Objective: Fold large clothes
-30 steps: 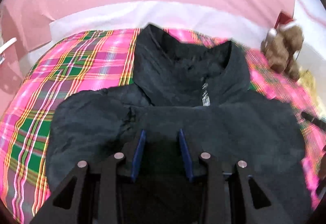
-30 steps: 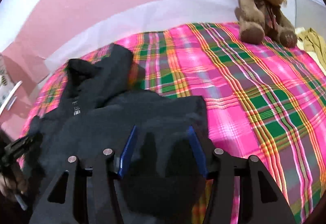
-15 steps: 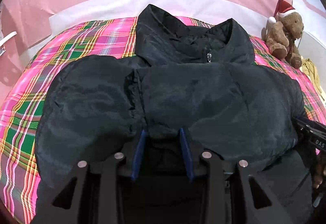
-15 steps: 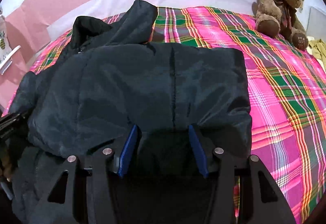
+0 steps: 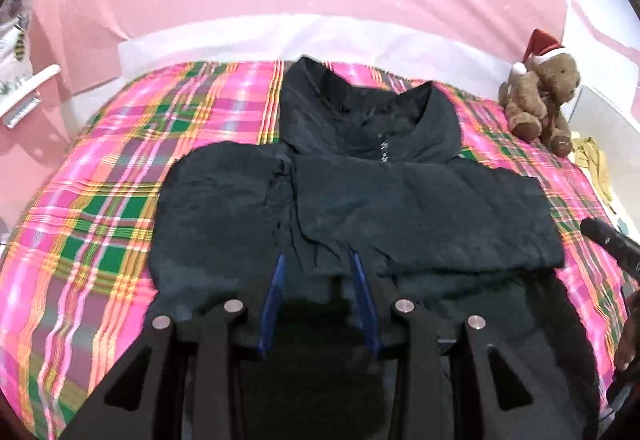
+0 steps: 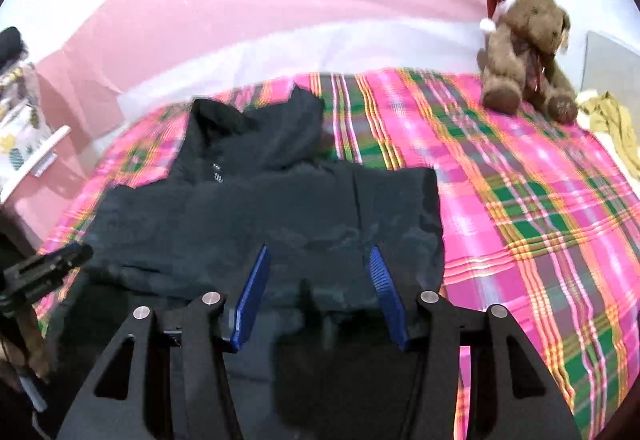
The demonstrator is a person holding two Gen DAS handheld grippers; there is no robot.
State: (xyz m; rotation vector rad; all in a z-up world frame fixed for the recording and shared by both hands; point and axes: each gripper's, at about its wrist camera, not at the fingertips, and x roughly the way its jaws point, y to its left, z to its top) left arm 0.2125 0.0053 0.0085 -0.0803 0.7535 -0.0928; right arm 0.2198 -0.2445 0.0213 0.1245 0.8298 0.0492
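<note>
jacket (image 5: 400, 208): black | blanket (image 5: 100, 208): pink-green plaid | teddy (image 6: 524, 48): brown

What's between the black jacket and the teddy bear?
Only bare plaid blanket lies between the black jacket and the teddy bear, clearest in the right wrist view.

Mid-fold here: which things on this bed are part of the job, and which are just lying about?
Part of the job:
black jacket
left tool
right tool
plaid bedspread as the folding surface

Just lying about:
teddy bear in a Santa hat
yellowish cloth at the far right edge
</note>
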